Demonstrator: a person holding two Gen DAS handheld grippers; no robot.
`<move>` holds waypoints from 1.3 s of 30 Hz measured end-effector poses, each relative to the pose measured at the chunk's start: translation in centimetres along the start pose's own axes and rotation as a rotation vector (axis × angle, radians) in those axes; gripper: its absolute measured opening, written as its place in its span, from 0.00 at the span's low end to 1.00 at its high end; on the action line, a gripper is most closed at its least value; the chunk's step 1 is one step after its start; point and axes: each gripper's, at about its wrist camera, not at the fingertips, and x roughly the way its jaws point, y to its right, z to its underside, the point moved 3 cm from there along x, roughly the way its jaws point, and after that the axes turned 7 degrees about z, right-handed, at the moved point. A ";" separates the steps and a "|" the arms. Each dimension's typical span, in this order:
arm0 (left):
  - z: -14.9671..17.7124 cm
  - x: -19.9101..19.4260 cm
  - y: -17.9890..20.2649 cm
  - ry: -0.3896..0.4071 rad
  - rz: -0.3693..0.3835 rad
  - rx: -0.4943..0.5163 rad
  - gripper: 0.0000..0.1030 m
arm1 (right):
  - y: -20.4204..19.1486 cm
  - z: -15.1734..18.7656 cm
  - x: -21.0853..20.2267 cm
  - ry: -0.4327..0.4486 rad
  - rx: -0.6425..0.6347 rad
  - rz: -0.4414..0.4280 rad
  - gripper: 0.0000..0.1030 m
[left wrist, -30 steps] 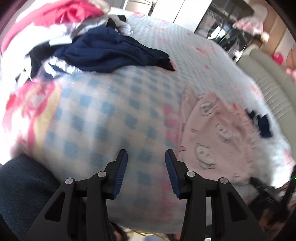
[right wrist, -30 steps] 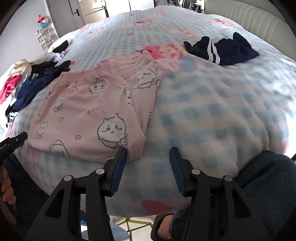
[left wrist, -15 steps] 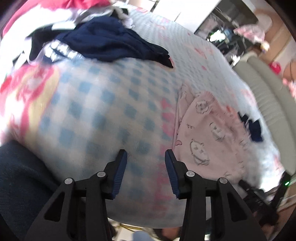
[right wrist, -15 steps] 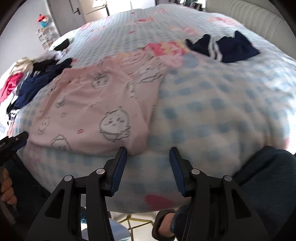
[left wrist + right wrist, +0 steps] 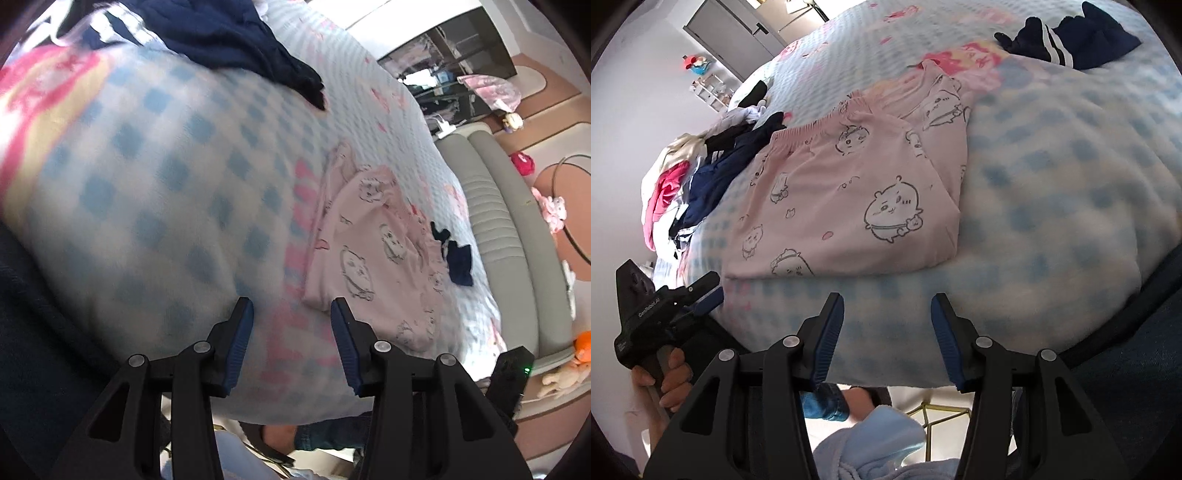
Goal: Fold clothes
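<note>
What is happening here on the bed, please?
A person is folding clothes with a handheld gripper in each hand. Pink cartoon-print pyjama pants lie folded on the checked blanket, near its front edge. The left gripper and right gripper both hover open and empty just short of the pants. A pile of unfolded clothes waits to the side, and a small navy garment lies farther back.

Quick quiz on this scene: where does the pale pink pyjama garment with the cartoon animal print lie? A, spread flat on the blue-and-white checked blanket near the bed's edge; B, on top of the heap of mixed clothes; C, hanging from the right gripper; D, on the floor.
A: the pale pink pyjama garment lies flat on the blue-and-white checked blanket, with both grippers empty.
</note>
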 end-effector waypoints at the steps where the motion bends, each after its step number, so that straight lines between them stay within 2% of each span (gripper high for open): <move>1: -0.1 0.3 0.1 -0.008 0.016 -0.002 0.45 | 0.4 -0.1 0.1 0.016 0.020 0.002 0.49; 5: -0.7 1.5 0.9 -0.037 0.051 0.010 0.45 | 2.8 -0.8 -0.5 0.085 0.160 -0.038 0.49; 8: -0.9 2.1 2.0 -0.046 0.094 0.040 0.44 | 3.2 -1.5 -0.9 0.114 0.170 -0.051 0.49; 10: -1.1 3.3 2.4 -0.067 0.069 0.065 0.44 | 2.9 -2.1 -0.4 0.122 0.162 -0.059 0.49; 13: -1.5 5.4 2.9 -0.105 0.017 0.099 0.44 | 2.0 -2.3 2.1 0.042 0.121 -0.071 0.51; 14: -1.6 5.8 3.1 -0.109 0.003 0.115 0.37 | 1.6 -2.3 2.6 0.041 0.097 -0.039 0.51; 15: -1.8 5.7 3.6 -0.093 -0.007 0.143 0.31 | 1.2 -2.3 3.0 0.043 0.077 -0.016 0.46; 16: -1.9 5.5 4.1 -0.077 -0.013 0.167 0.17 | 0.9 -2.3 2.7 0.057 0.063 -0.005 0.32; 17: -2.0 5.2 4.4 -0.063 -0.010 0.182 0.11 | 0.6 -2.3 2.3 0.077 0.047 0.001 0.24; 18: -2.1 4.9 4.8 -0.049 -0.008 0.196 0.10 | 0.4 -2.3 1.8 0.094 0.033 0.003 0.18; 21: -2.0 3.9 5.8 -0.020 -0.003 0.235 0.08 | -0.4 -2.3 0.3 0.140 -0.008 0.022 0.14; 25: -1.6 2.5 6.4 -0.016 -0.013 0.293 0.07 | -0.8 -1.9 -2.0 0.186 -0.054 0.043 0.13; 29: -0.9 3.2 4.3 -0.085 -0.096 0.281 0.07 | 0.9 -1.1 -0.9 0.132 -0.021 0.039 0.13; 31: -1.0 3.1 3.7 -0.086 -0.123 0.266 0.07 | 1.8 -0.5 -0.3 0.102 0.015 0.032 0.14; 36: -1.5 1.5 2.5 -0.028 -0.180 0.228 0.07 | 2.3 -0.2 -0.8 0.109 0.034 0.044 0.19; 39: -1.8 0.1 3.2 0.029 -0.134 0.235 0.08 | 3.0 0.0 -1.6 0.122 0.062 0.041 0.27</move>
